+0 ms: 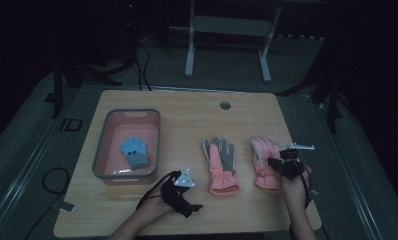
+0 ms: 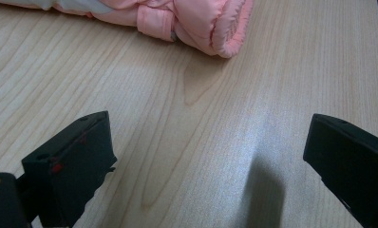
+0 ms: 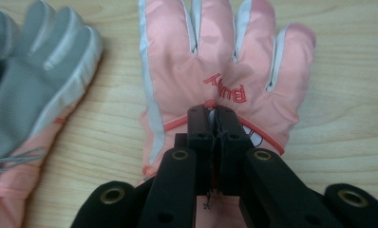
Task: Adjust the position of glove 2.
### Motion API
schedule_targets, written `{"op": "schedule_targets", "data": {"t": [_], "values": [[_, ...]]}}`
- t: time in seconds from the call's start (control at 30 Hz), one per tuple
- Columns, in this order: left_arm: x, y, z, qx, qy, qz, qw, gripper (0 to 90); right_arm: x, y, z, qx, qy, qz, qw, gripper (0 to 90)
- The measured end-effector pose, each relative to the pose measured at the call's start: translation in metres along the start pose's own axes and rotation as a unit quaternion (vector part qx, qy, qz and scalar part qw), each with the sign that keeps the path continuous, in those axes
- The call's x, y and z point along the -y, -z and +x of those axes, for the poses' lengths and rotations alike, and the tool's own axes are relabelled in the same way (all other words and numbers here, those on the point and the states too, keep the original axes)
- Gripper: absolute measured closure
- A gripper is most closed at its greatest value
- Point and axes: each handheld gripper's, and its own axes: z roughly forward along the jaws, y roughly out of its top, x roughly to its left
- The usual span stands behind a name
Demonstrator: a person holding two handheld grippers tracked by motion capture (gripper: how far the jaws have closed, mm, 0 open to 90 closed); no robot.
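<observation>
On the desk: two pink winter gloves lie side by side near the middle, and a pink bin with a grey rim stands at the left end.
Bin contents: one small blue glove lies flat on its floor.
Right hand-held gripper: my jaws are pressed together on a pinch of fabric at the back of the right pink glove, just below its red lettering.
Right pink glove: it lies flat, back up, fingers pointing away from me.
Left pink glove: grey palm up, just beside the other, untouched.
Left hand-held gripper: my jaws stand wide apart over bare wood, holding nothing; a pink cuff lies ahead of them.
Step in hand: I judge this to be the pick-up of the right glove, grip made, lift not yet begun.
Next move: likely a lift clear of the desk and a carry across to the bin; the pinch is thin, so the glove may slip.
</observation>
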Motion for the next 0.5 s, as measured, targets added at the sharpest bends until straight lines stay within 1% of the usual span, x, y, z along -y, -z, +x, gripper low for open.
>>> {"op": "schedule_targets", "data": {"t": [0.03,0.07,0.13,0.17,0.3,0.33,0.4,0.43,0.47,0.5], "values": [[0.0000,-0.0001,0.0000,0.000,0.000,0.000,1.0000,2.9,0.0015,-0.0043,-0.0009,0.002,0.000,0.005,1.0000,85.5],[0.0001,-0.0003,-0.0001,0.000,0.000,0.001,1.0000,2.9,0.0028,-0.0067,-0.0017,0.001,-0.002,0.004,1.0000,85.3],[0.0001,-0.0004,-0.0001,0.000,-0.001,0.001,1.0000,2.9,0.0034,-0.0079,-0.0021,0.000,-0.003,0.004,1.0000,84.7],[0.0001,-0.0007,-0.0001,-0.001,-0.001,0.002,1.0000,2.9,0.0038,-0.0104,-0.0016,0.000,0.006,0.007,1.0000,82.8],[0.0001,-0.0007,-0.0003,-0.001,-0.001,0.002,1.0000,2.9,0.0028,-0.0108,-0.0023,-0.005,0.013,0.012,0.9998,80.0],[0.0001,-0.0006,-0.0003,-0.001,-0.001,0.002,1.0000,2.9,0.0011,-0.0088,-0.0041,-0.016,0.024,0.011,0.9995,76.9],[0.0000,-0.0007,-0.0003,-0.001,0.000,0.002,1.0000,2.9,0.0002,-0.0073,-0.0050,-0.018,0.028,0.013,0.9994,75.5],[-0.0001,-0.0007,-0.0003,-0.001,-0.001,0.002,1.0000,2.9,-0.0007,-0.0058,-0.0059,-0.022,0.033,0.012,0.9992,72.9],[-0.0002,-0.0008,-0.0003,-0.002,-0.001,0.002,1.0000,2.9,-0.0016,-0.0042,-0.0066,-0.030,0.041,0.012,0.9986,70.7],[-0.0002,-0.0007,-0.0003,-0.002,-0.002,0.002,1.0000,2.9,-0.0024,-0.0023,-0.0078,-0.035,0.049,0.013,0.9981,70.6]]}}
